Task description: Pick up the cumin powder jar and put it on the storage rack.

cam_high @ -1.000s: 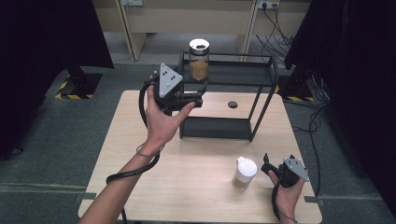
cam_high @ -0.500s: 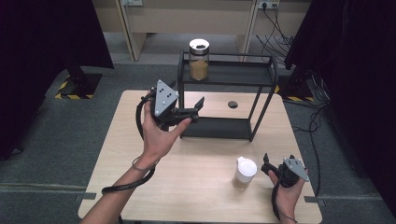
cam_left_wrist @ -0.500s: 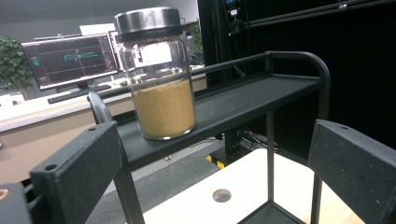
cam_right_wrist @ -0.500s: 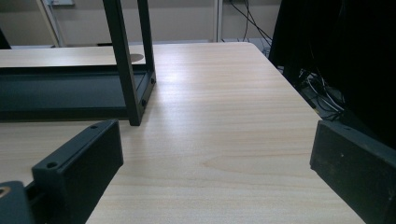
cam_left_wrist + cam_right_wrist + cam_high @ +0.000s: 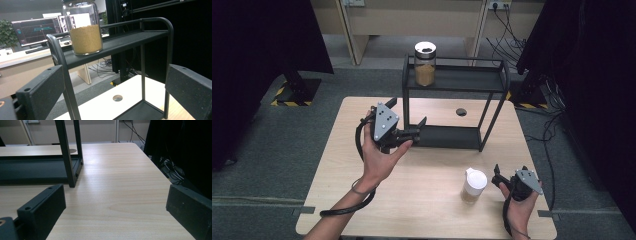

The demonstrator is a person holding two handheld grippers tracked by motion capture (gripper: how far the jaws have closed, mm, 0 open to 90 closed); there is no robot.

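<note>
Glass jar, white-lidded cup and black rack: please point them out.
glass jar (image 5: 85, 37), left gripper view, brown filling.
white-lidded cup (image 5: 474, 185), high view, lid and body.
black rack (image 5: 492, 80), high view, top shelf.

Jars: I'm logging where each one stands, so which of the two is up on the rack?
The glass jar of brown powder, lidless, stands on the rack's top shelf. The white-lidded jar stands on the table by the right gripper.

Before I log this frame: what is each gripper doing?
Left gripper: open, holding nothing.
Right gripper: open, holding nothing.
</note>
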